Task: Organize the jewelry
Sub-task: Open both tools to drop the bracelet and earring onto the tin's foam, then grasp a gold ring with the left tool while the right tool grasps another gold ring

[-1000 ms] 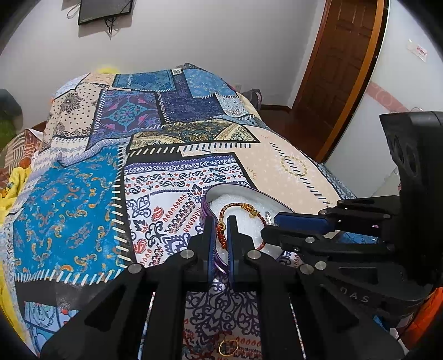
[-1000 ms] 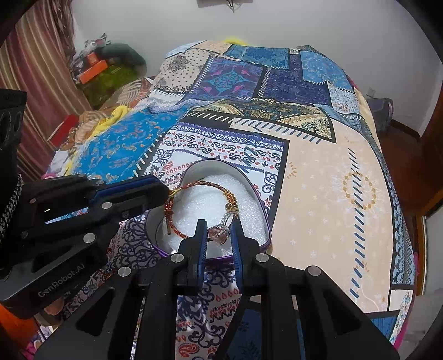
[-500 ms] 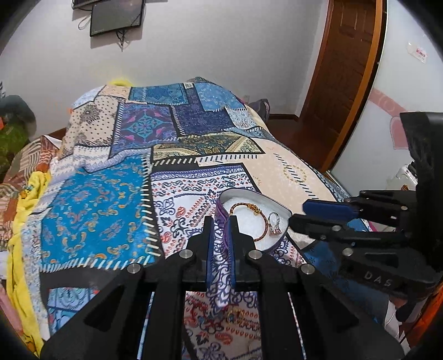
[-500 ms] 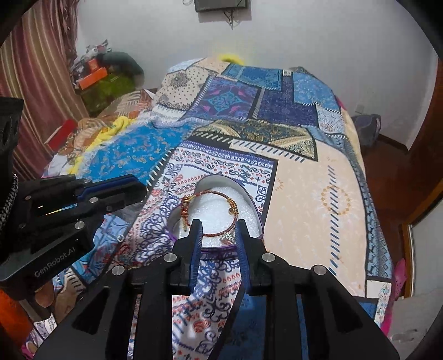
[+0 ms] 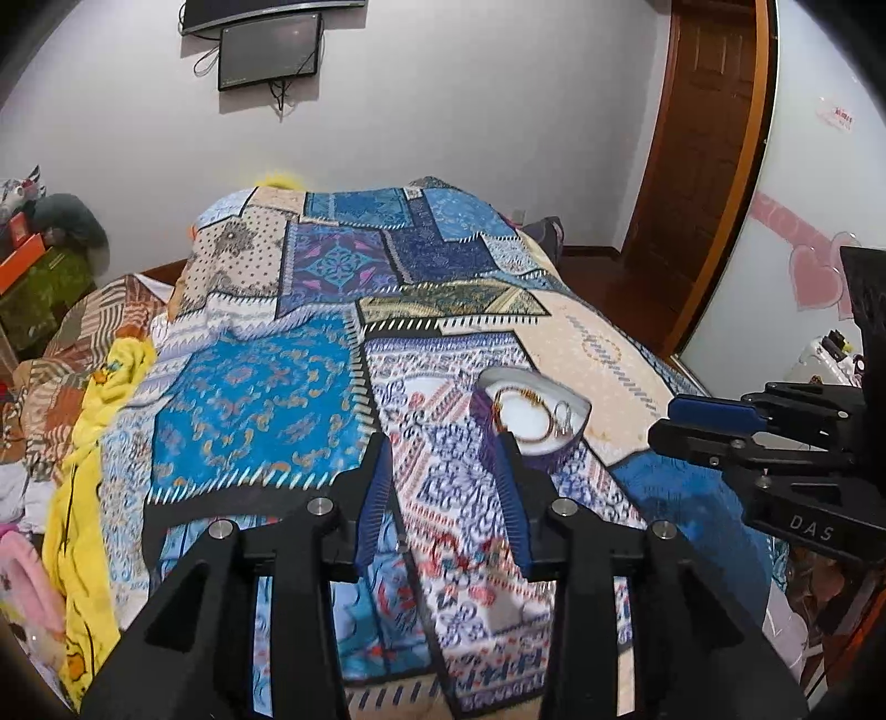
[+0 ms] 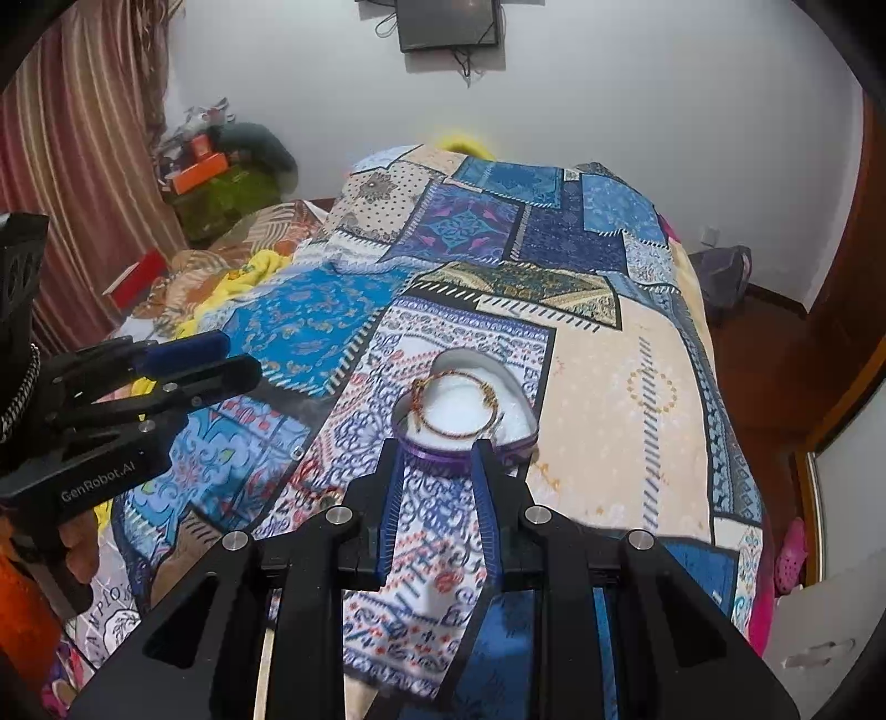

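1. Left gripper (image 5: 443,448): held above the patchwork bedspread (image 5: 249,399); its jaws are opening, and only cloth shows in the gap between the 2 blue pads. It grasps nothing.
2. Right gripper (image 6: 437,459): also above the bedspread, jaws parted by a narrow gap with nothing between them; its fingertips sit just in front of the box's near rim as seen from the right wrist.
3. Purple heart-shaped box (image 6: 470,448): rests on the bedspread's blue-and-white patterned panel, lid off, lined with white padding.
4. Beaded bracelet (image 6: 454,404): a red-and-gold loop lying on the white padding inside the box.
5. Ring (image 5: 562,415): a small silver piece lying inside the box beside the bracelet, toward the box's right side in the left wrist view.
6. Wall-mounted screen (image 6: 448,25): on the white wall beyond the bed.
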Available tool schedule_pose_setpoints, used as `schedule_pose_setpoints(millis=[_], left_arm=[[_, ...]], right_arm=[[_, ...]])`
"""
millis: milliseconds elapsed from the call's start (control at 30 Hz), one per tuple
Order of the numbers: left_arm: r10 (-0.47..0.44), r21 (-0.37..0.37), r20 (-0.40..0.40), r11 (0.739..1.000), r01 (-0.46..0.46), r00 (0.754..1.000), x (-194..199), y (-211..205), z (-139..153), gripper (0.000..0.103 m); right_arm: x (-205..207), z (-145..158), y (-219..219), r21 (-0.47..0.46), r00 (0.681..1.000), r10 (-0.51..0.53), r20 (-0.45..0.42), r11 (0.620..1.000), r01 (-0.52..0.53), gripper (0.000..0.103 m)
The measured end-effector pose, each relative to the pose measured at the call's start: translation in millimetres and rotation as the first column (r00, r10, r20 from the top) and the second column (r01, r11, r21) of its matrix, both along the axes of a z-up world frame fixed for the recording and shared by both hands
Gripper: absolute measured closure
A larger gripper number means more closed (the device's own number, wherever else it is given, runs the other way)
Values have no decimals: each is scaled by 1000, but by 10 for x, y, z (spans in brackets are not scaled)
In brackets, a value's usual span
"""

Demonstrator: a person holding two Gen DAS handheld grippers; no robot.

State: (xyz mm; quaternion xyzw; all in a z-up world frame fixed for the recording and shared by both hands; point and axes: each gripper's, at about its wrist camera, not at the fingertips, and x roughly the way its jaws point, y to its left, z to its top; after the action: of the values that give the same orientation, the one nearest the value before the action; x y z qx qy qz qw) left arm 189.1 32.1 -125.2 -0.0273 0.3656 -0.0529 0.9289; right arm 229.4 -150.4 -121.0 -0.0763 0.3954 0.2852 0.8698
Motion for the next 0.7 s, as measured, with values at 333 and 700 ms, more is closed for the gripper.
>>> schedule_pose_setpoints(millis=[333, 700], left_arm=[[-15, -24, -111, 1000, 13, 994, -235, -33, -336, 63], [-91, -62, -224, 995, 79, 970, -315, -335, -737, 63]], right_arm=[[-252, -261, 50, -43, 999, 18, -46, 999, -20, 69], [-354, -467, -84, -68, 996, -5, -87, 998, -1, 65]])
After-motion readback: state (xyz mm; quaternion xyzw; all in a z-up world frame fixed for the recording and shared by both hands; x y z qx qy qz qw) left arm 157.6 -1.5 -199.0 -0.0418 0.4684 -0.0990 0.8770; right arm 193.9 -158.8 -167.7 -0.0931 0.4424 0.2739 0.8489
